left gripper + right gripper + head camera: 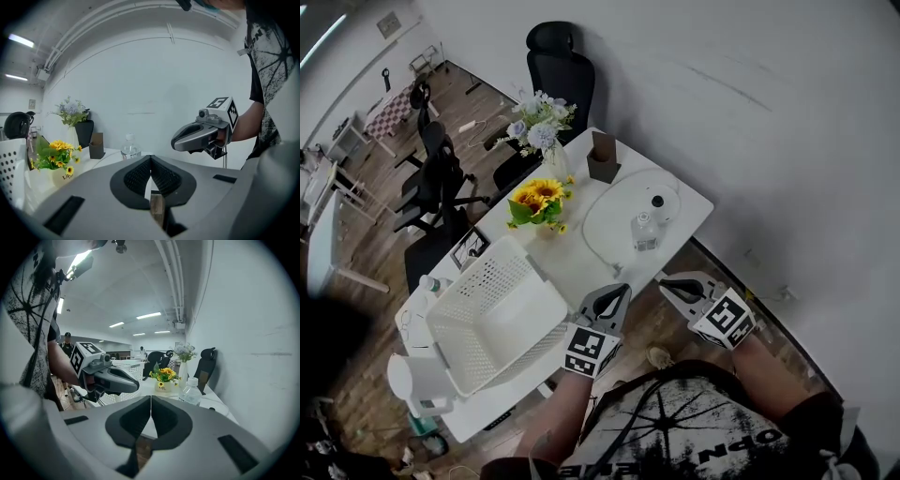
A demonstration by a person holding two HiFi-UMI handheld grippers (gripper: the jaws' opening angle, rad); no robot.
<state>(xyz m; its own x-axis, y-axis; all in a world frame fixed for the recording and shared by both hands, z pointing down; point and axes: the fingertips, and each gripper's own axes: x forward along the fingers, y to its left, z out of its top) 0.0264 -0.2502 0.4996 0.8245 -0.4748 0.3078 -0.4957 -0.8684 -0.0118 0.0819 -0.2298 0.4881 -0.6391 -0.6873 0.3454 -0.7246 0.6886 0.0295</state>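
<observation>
My left gripper point(622, 290) hangs at the near edge of the white table point(572, 258), its jaws shut with nothing between them; its tips point(150, 158) meet. My right gripper point(667, 284) is level with it just off the table's near right corner, also shut and empty, tips together point(150, 397). A clear water bottle point(644, 232) stands on a round white tray point(609, 211) just beyond both grippers. The bottle point(130, 146) shows ahead in the left gripper view, and the bottle point(191, 391) sits right of centre in the right gripper view.
A white perforated basket point(492, 314) fills the table's left part. A sunflower pot point(536, 202), a vase of pale flowers point(542, 127) and a brown holder point(602, 157) stand further back. Black office chairs point(561, 70) sit beyond the table. A white wall runs along the right.
</observation>
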